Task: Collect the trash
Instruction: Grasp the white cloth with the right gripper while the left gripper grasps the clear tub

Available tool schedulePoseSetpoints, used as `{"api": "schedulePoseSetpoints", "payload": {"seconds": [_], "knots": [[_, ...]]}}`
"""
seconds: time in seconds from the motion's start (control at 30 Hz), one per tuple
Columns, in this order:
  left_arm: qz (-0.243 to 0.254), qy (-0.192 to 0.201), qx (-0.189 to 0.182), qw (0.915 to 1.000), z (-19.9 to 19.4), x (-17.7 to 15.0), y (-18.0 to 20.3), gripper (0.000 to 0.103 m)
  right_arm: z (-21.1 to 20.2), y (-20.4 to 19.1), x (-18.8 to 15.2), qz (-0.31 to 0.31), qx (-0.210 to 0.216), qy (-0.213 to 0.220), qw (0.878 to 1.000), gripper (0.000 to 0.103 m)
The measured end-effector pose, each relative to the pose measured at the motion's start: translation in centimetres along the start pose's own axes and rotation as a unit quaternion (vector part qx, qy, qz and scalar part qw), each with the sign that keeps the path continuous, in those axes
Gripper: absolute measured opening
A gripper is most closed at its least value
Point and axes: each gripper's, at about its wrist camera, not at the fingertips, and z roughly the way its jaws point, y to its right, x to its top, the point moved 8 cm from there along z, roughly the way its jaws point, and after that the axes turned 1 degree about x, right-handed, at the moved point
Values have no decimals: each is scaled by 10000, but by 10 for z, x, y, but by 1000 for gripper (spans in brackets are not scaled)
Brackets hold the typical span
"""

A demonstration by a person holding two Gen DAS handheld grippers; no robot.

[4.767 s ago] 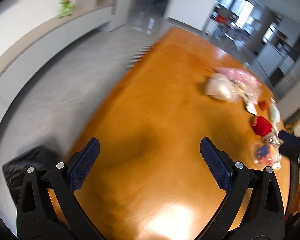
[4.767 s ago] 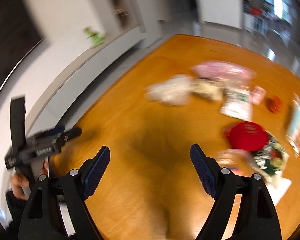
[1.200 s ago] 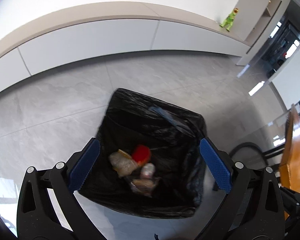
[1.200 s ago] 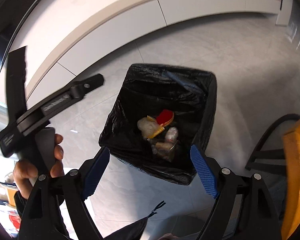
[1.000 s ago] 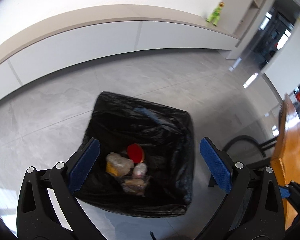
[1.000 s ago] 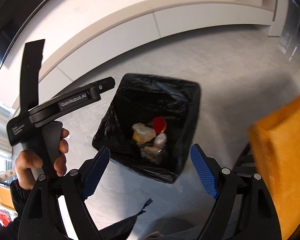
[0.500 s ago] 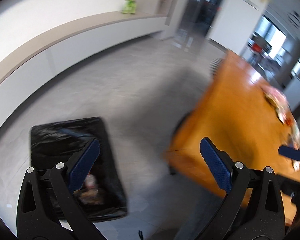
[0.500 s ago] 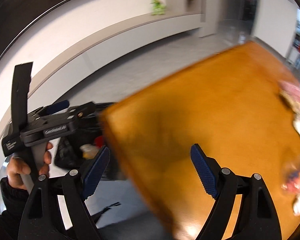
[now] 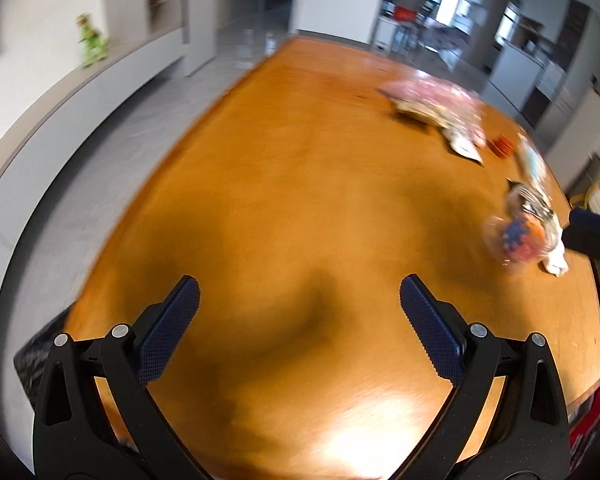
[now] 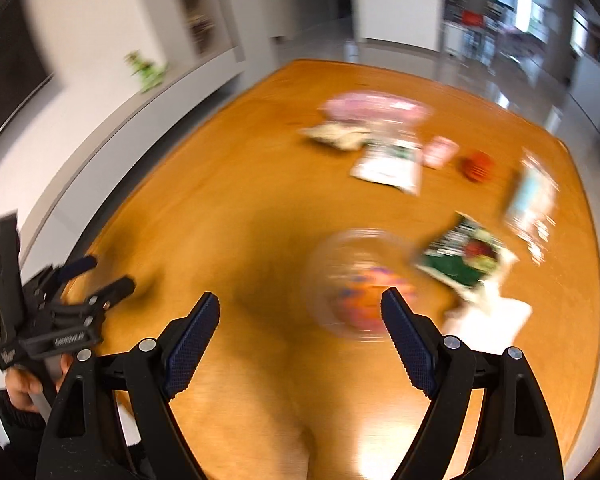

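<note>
Both views are blurred by motion. My left gripper (image 9: 299, 286) is open and empty over the bare near part of the orange wooden table (image 9: 280, 208). My right gripper (image 10: 300, 298) is also open with nothing between its fingers. Just beyond its right finger lies a clear bag with orange contents (image 10: 360, 284). Farther out lie a green and black wrapper (image 10: 464, 260), a white napkin (image 10: 492, 316), a white packet (image 10: 392, 164), a pink bag (image 10: 374, 106) and a small red item (image 10: 478, 164). The left gripper (image 10: 108, 271), held in a hand (image 10: 20, 388), shows at the right wrist view's left edge.
A corner of the black bin bag (image 9: 36, 360) shows on the floor past the table's near left corner. A low white ledge with a green toy figure (image 9: 92, 42) runs along the left wall. Grey floor lies between ledge and table.
Both grippers swung away from the black bin on the floor and now look over the table with its trash. Both stayed open and empty throughout.
</note>
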Motion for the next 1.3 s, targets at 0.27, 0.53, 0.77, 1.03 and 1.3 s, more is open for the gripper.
{"api": "schedulePoseSetpoints", "payload": {"seconds": [0.27, 0.53, 0.77, 1.03, 1.3], "knots": [[654, -156, -384, 9970, 28, 19, 90, 97, -6, 109, -11, 758, -516, -24, 9958, 83], [1063, -200, -731, 9914, 37, 27, 149, 97, 10, 160, -37, 1223, -715, -377, 9892, 83], [1263, -103, -822, 9885, 26, 39, 170, 97, 39, 165, -46, 1359, -639, -764, 9857, 64], [1124, -480, -1043, 9870, 41, 50, 187, 94, 33, 159, -47, 1431, -325, -576, 9875, 23], [545, -1123, -1004, 9871, 79, 48, 179, 48, 28, 161, -54, 1539, -161, -551, 9864, 23]]}}
